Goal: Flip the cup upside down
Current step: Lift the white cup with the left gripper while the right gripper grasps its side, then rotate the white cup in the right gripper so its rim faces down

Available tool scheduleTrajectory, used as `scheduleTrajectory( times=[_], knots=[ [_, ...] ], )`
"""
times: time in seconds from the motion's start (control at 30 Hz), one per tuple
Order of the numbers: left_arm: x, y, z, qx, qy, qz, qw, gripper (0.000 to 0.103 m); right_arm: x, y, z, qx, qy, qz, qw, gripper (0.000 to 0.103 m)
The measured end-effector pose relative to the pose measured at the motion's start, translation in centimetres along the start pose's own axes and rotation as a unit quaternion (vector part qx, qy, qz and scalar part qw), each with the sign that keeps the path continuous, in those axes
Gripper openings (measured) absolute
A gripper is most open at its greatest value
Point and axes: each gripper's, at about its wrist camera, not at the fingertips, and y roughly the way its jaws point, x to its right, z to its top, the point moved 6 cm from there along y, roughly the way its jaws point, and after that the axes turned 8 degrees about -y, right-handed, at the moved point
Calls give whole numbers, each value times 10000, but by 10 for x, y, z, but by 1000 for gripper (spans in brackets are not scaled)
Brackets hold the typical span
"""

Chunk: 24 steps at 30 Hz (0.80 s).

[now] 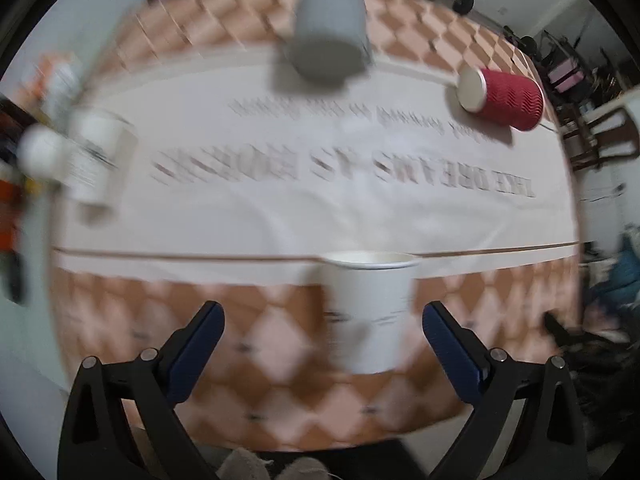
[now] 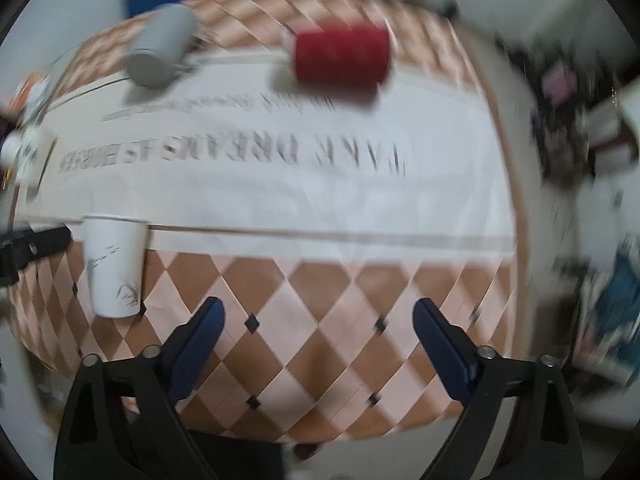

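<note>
Both tongs, left [image 1: 323, 334] and right [image 2: 318, 330], are gaping empty, the left framing the upright white paper cup [image 1: 370, 312] for grasping.

The left tongs [image 1: 323, 344] stand spread wide, empty. An upright white paper cup [image 1: 370, 312] sits just ahead, nearer the right finger. Farther ahead on the worktop [image 1: 248, 216] lie a grey cup [image 1: 330, 36] and a red cup [image 1: 504, 98].
</note>
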Motion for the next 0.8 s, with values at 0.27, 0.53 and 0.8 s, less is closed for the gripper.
scheduleTrajectory(
  times=[0.27, 0.53, 0.8],
  knots=[
    [-86, -1, -48, 523, 53, 1195, 9914, 101, -107, -50, 12, 768, -3233, -1215, 9353, 86],
    [-117, 50, -77, 210, -306, 1528, 9876, 101, -199, -3, -30, 547, -6893, -2369, 6825, 71],
    [-126, 65, -71, 229, -640, 1595, 9849, 101, -217, 44, -53, 819, -8700, -2736, 4018, 71]
  ],
)
